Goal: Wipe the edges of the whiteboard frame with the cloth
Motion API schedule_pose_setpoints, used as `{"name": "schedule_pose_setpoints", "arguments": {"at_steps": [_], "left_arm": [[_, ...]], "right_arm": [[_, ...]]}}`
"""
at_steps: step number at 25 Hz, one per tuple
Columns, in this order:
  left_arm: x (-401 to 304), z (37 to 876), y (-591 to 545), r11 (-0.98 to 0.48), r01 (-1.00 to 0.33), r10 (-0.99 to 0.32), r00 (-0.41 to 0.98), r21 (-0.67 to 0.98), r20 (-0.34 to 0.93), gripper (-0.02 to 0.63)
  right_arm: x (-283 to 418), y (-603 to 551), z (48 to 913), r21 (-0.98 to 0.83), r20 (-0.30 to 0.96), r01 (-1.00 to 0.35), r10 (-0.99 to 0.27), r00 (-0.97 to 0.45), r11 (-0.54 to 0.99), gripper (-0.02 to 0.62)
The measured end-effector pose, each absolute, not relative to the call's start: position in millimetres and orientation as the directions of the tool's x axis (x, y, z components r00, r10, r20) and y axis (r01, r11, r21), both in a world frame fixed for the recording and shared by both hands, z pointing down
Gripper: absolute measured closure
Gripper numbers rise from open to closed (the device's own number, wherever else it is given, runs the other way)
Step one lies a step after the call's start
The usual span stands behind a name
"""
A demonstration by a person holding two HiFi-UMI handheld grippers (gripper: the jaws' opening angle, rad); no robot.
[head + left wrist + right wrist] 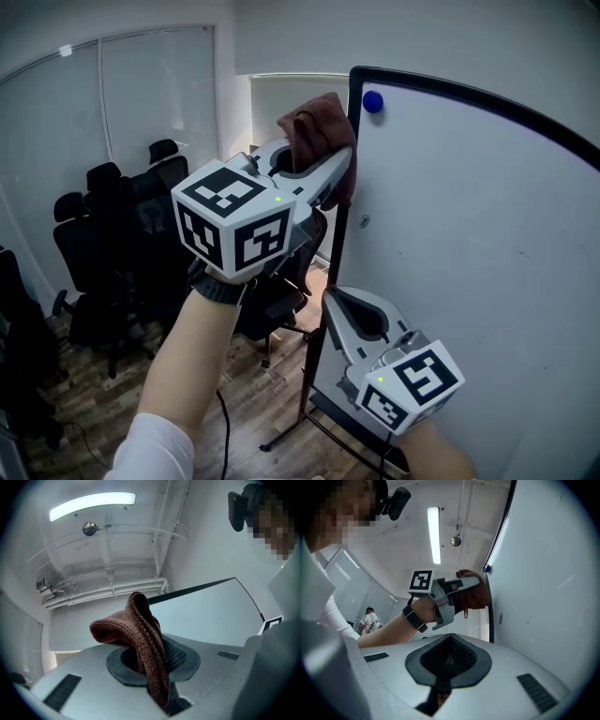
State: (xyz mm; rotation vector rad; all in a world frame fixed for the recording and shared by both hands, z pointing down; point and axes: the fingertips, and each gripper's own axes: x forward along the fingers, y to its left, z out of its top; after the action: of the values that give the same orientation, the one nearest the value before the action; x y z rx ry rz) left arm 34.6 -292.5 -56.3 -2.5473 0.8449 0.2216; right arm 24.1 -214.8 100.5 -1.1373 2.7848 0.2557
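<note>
Left gripper [330, 173] fingers pinched the cloth [314, 127], seemingly soft and floppy, mid-fold at the whiteboard frame [353, 101]; right gripper [337, 302] fingers pressed together, empty.

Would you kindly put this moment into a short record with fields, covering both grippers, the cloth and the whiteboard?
Left gripper: shut on brown cloth
Cloth position: against whiteboard frame, left edge, near top corner
Right gripper: shut, empty, lower beside the same edge
Whiteboard: blue magnet at upper left
Background: black office chairs
</note>
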Motion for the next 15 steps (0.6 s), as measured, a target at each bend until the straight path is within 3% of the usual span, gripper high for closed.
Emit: {"name": "schedule_pose_setpoints", "arguments": {"at_steps": [15], "left_arm": [[35.9,-72.9,-321.7,-0.713,-0.584,-0.551,0.809,-0.387,-0.206,0.541]], "right_arm": [[11.7,-232.5,45.0,0.155,-0.195,-0.686,-0.659,-0.727,0.711,0.594]]}}
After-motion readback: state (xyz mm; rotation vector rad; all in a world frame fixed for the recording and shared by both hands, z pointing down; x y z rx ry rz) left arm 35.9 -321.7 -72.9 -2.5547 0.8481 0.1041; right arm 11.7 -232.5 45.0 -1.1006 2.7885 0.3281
